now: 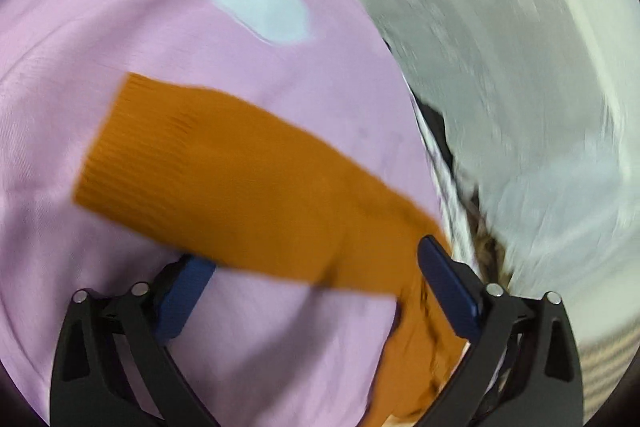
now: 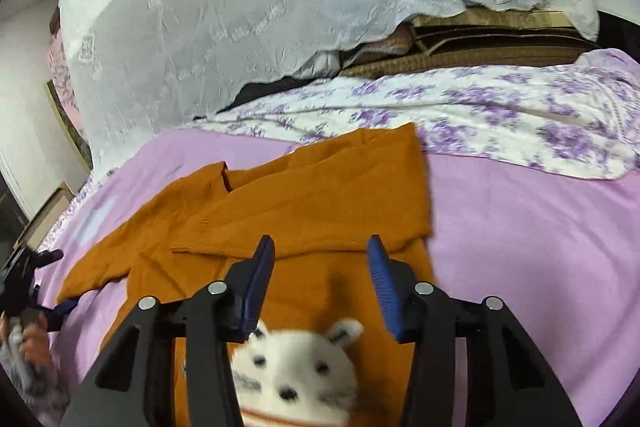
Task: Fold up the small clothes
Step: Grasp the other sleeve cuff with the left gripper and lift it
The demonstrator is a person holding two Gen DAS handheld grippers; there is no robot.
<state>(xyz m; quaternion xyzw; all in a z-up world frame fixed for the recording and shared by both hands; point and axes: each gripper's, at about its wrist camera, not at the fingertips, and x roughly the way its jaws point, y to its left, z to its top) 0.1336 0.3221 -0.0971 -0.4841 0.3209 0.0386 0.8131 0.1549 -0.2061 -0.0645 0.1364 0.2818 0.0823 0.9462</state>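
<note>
An orange knit sweater [image 2: 320,195] lies on a lilac bedsheet [image 2: 520,235], one side folded over its body. A white animal face [image 2: 296,375] is sewn on its front. My right gripper [image 2: 320,263] hovers just above the front, jaws apart, with nothing pinched between the blue pads [image 2: 256,287]. In the left wrist view, the ribbed sleeve [image 1: 224,179] stretches across the sheet [image 1: 100,27]. My left gripper [image 1: 316,275] stands wide open around the sleeve's near end. The cloth crosses the gap and covers the tip of the left pad [image 1: 184,295]. The pads do not press on it.
A white lace cover [image 2: 240,7] drapes over the back. A floral purple-and-white sheet [image 2: 500,107] lies behind the sweater, with brown cushions [image 2: 480,43] beyond. A pale blue patch [image 1: 260,3] marks the lilac sheet. The person's hand [image 2: 32,343] holds the left gripper [image 2: 24,271] at the far left.
</note>
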